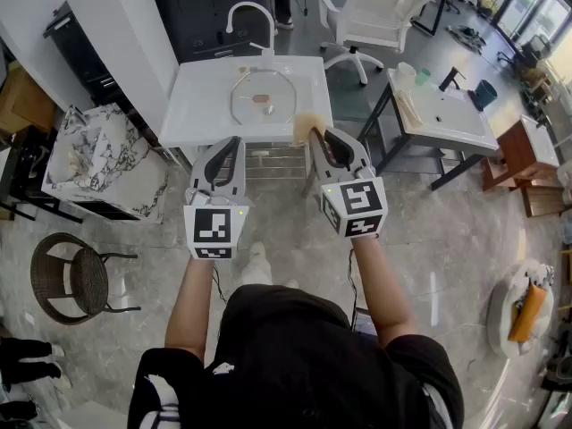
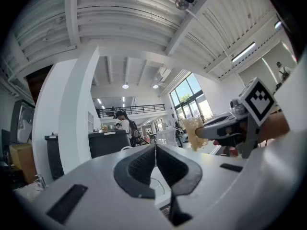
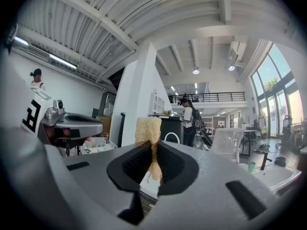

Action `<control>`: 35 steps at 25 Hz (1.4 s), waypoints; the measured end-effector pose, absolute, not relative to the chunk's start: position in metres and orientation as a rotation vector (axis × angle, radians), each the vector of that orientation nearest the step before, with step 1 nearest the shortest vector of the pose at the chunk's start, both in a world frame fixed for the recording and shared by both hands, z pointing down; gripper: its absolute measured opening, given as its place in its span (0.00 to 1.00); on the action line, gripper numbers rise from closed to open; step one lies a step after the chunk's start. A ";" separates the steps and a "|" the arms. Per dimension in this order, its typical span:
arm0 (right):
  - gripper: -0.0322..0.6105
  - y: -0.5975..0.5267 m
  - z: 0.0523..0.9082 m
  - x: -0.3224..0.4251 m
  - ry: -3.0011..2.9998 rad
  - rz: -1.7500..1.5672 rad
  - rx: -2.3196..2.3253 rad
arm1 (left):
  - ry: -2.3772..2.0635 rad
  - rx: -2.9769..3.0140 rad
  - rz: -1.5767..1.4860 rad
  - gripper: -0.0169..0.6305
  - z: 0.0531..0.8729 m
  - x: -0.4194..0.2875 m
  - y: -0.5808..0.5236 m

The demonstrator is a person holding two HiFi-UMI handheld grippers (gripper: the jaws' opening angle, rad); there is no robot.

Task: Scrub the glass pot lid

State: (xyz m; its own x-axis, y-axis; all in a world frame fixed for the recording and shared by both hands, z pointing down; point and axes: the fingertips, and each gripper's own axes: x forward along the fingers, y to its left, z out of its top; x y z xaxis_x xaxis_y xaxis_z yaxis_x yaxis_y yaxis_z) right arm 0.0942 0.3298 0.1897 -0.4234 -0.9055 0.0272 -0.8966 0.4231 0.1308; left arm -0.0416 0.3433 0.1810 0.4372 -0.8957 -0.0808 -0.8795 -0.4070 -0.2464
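1. a person stands facing a white tabletop [image 1: 201, 105] and holds a pair of tongs level in each hand, both in front of its near edge and above the grey floor [image 1: 429, 239].
2. the left tongs [image 1: 232, 143] are fully closed, pad against pad, with nothing between them.
3. the right tongs [image 1: 318, 138] are clamped on a pale yellow sponge [image 1: 307, 125]. its rough top sticks up above the pads, and a smaller part hangs below them.
4. the glass pot lid [image 1: 262, 98] lies flat in the middle of the tabletop, just in front of the curved white faucet [image 1: 250, 12], and neither pair of tongs touches it.
5. from the head view, the sponge sits over the tabletop's near right corner, to the right of the lid and apart from it.
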 end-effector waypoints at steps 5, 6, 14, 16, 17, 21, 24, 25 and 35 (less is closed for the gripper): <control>0.08 0.334 0.189 0.095 -2.578 -0.134 1.634 | 1.535 -2.440 -0.101 0.04 0.182 -0.039 0.349; 0.08 0.335 0.189 0.096 -2.581 -0.132 1.634 | 1.535 -2.438 -0.101 0.04 0.182 -0.038 0.349; 0.08 0.328 0.196 0.100 -2.578 -0.122 1.609 | 1.540 -2.443 -0.117 0.04 0.186 -0.033 0.342; 0.08 0.324 0.198 0.100 -2.577 -0.121 1.601 | 1.544 -2.448 -0.119 0.04 0.188 -0.031 0.337; 0.08 0.321 0.199 0.100 -2.578 -0.121 1.600 | 1.540 -2.449 -0.123 0.04 0.190 -0.030 0.335; 0.08 0.306 0.202 0.099 -2.582 -0.105 1.602 | 1.537 -2.445 -0.140 0.04 0.193 -0.033 0.320; 0.08 0.289 0.207 0.098 -2.580 -0.089 1.595 | 1.551 -2.444 -0.135 0.04 0.194 -0.036 0.302; 0.08 0.282 0.209 0.098 -2.579 -0.087 1.594 | 1.553 -2.445 -0.138 0.04 0.195 -0.037 0.296; 0.08 0.200 0.220 0.089 -2.565 -0.055 1.585 | 1.546 -2.469 -0.159 0.04 0.205 -0.040 0.211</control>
